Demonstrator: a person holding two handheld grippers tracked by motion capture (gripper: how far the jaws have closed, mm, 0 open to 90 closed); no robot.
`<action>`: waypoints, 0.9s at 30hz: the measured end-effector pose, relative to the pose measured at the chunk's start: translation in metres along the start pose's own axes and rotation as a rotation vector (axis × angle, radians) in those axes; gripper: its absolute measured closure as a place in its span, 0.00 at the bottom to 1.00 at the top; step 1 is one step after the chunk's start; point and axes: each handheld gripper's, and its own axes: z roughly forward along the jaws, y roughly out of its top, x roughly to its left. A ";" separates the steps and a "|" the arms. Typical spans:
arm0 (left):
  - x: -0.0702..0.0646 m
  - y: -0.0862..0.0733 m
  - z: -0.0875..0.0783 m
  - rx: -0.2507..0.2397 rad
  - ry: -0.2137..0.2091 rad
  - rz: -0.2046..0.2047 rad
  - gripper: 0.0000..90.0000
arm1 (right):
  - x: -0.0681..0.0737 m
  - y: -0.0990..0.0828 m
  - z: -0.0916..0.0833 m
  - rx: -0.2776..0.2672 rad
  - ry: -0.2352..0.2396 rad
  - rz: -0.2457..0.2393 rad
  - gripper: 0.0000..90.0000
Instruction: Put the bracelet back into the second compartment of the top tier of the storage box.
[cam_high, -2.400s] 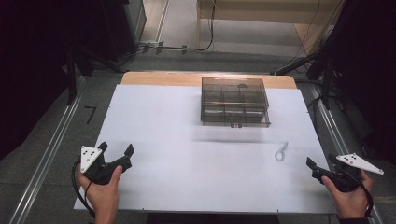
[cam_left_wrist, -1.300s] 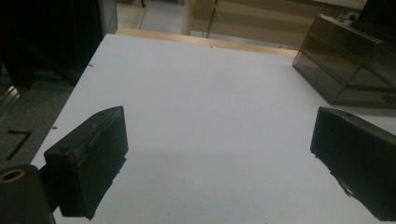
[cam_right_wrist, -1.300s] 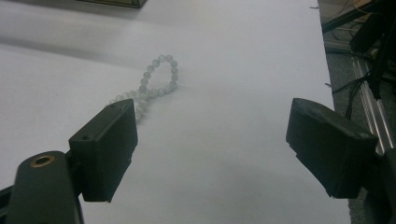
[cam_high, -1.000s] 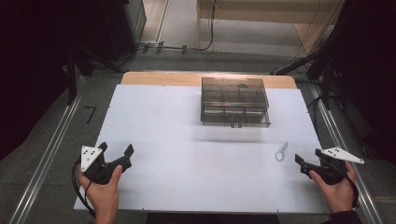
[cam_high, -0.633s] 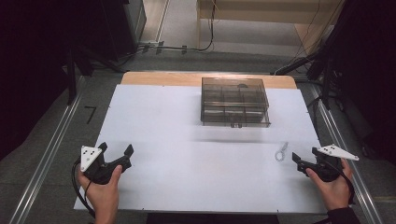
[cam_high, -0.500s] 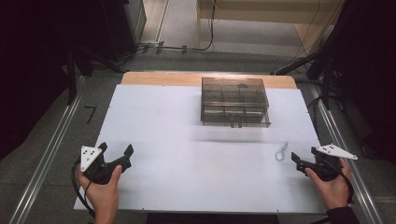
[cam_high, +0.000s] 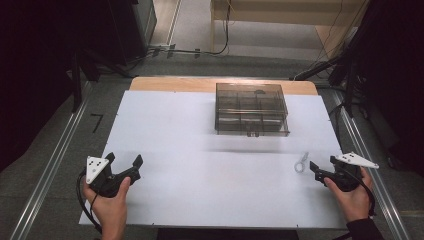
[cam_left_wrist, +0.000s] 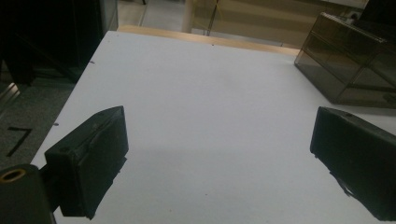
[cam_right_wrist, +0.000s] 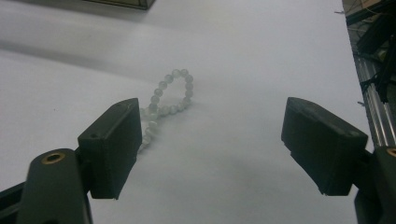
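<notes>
- Your right hand-held gripper sits with its jaws spread wide and nothing between them, just beside the bead bracelet, which lies flat on the white desk near its right edge.
- In the right gripper view the bracelet lies ahead of the jaws and toward the left one, not centred. If you close from here, you risk catching 1 end only, or pushing it along the smooth top.
- The beads look small, round and loosely strung, so they may roll or slip out of flat pads. A shallow pinch could lift a few and let the rest dangle.
- The bracelet is pale on a pale surface, which makes it easy to misjudge.
- Your left hand-held gripper rests near the front left corner, jaws apart and empty, well away from everything.
- A smoked, compartmented box stands toward the far side of the desk, well apart from the bracelet.
- The room is dark, with cables on the floor beyond and metal rails along both sides.
</notes>
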 end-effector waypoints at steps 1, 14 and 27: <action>0.000 0.000 0.000 0.000 0.000 0.000 0.05 | 0.000 0.000 0.001 -0.002 0.002 0.003 0.22; 0.000 0.000 0.000 0.004 -0.002 -0.001 0.05 | 0.006 0.006 0.014 0.010 0.015 0.004 0.27; 0.001 0.000 0.000 0.005 -0.006 -0.002 0.05 | 0.013 0.015 0.029 0.012 0.012 0.020 0.36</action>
